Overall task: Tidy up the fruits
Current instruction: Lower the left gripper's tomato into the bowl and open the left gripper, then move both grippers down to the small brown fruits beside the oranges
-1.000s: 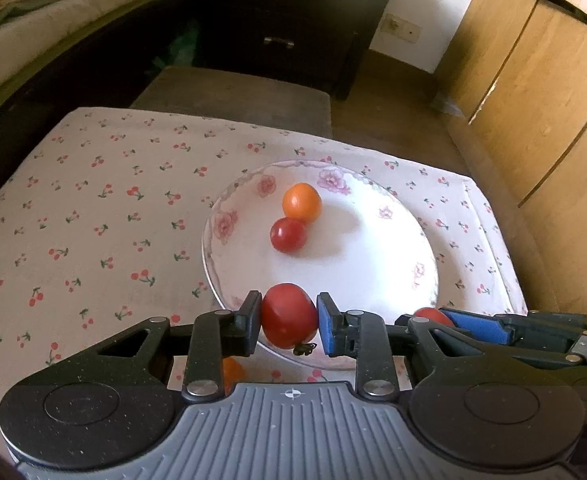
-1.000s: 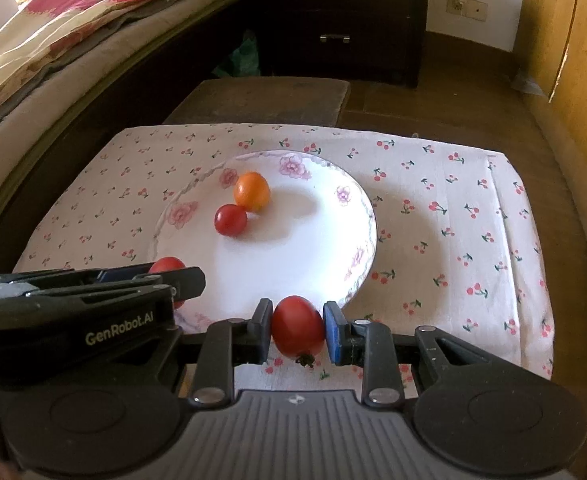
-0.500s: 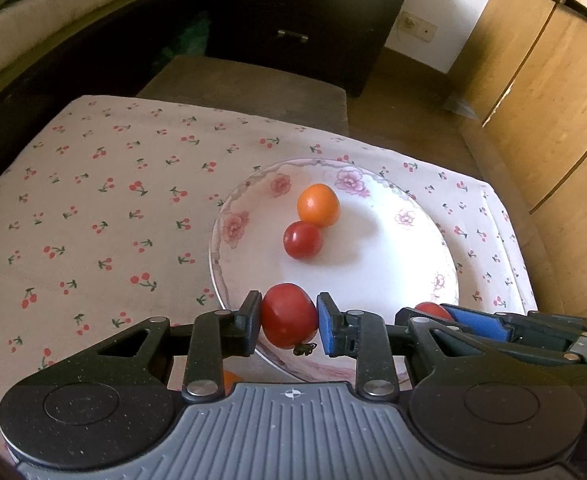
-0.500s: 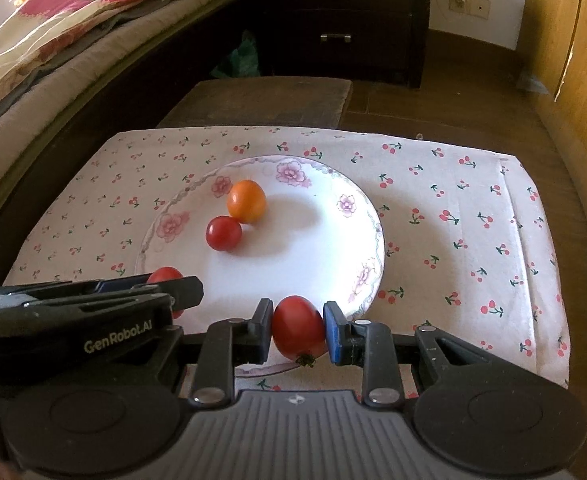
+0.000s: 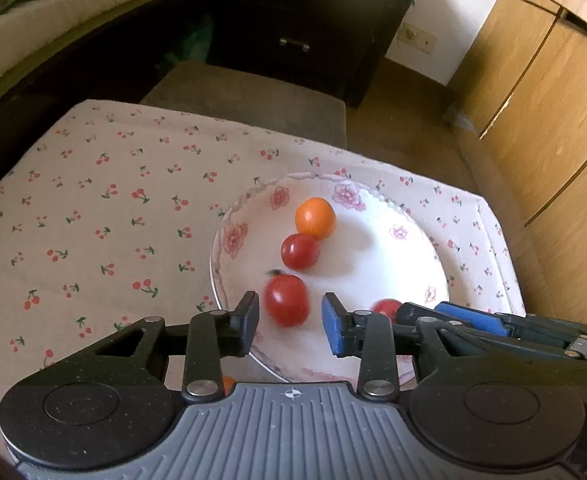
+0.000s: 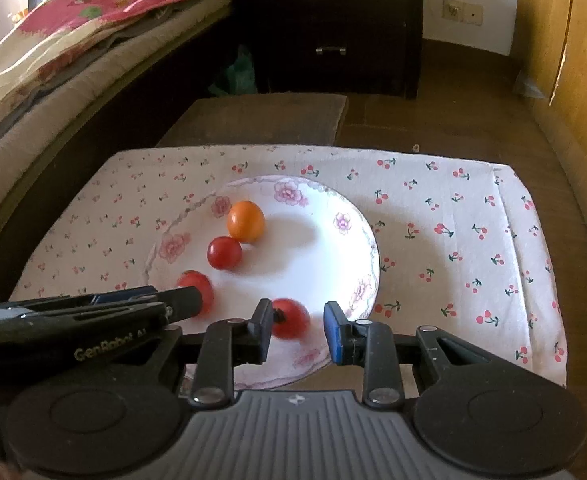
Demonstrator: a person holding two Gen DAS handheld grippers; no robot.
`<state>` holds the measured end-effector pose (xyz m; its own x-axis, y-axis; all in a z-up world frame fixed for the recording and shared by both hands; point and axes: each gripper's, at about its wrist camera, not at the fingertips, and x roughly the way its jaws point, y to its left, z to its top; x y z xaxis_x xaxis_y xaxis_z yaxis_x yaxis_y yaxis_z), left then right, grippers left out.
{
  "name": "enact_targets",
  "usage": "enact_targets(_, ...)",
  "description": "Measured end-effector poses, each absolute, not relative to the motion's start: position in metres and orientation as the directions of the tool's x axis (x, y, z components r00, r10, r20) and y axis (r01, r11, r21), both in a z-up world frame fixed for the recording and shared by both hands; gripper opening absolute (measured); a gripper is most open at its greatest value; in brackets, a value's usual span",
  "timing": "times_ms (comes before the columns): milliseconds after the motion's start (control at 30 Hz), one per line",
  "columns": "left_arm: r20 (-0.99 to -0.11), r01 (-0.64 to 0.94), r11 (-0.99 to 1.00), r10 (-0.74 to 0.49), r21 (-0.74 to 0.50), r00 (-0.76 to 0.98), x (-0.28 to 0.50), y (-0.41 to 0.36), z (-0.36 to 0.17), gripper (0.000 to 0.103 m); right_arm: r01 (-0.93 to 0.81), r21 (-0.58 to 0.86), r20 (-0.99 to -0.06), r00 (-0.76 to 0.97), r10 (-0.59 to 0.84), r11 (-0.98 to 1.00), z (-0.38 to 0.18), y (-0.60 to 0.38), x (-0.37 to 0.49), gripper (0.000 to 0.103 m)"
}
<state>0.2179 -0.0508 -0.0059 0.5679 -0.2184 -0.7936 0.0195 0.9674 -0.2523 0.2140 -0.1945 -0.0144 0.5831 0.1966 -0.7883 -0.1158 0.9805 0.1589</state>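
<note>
A white flowered plate [image 5: 405,264] [image 6: 325,248] lies on a cherry-print cloth. An orange fruit [image 5: 315,218] [image 6: 246,221] and a small red tomato [image 5: 300,251] [image 6: 224,253] sit on it. My left gripper [image 5: 290,317] is open over the plate's near left side, with a red tomato [image 5: 286,300] [image 6: 197,285] loose between its jaws. My right gripper [image 6: 298,332] is open over the plate's near edge, with another red tomato [image 6: 291,318] [image 5: 386,307] loose between its jaws. Both tomatoes look blurred.
The cherry-print cloth [image 5: 93,216] [image 6: 453,232] covers a low table. A brown stool [image 6: 261,120], a dark drawer chest [image 6: 333,28], a bed [image 6: 53,52] on the left and wooden cupboards [image 5: 553,92] on the right stand around it. A bit of orange fruit [image 5: 227,383] shows under my left gripper.
Both grippers have opened and let go of their red tomatoes, which now lie on the plate. Both grippers have moved forward over the plate.
</note>
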Motion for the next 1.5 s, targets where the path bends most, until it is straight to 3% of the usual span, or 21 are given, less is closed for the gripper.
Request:
enact_targets(533,-0.784,0.033,0.972,-0.206,-0.231,0.586,0.213,-0.053,0.000,0.048,-0.097,0.145,-0.787,0.592,0.174,0.985,-0.010,-0.194,0.208,0.030)
enact_targets(1500,-0.777,0.053,0.983,-0.172,-0.177,0.605,0.171,-0.036,0.014,0.044,-0.142,0.125,-0.788,0.588,0.185,0.982,0.001,-0.169,0.166,0.030)
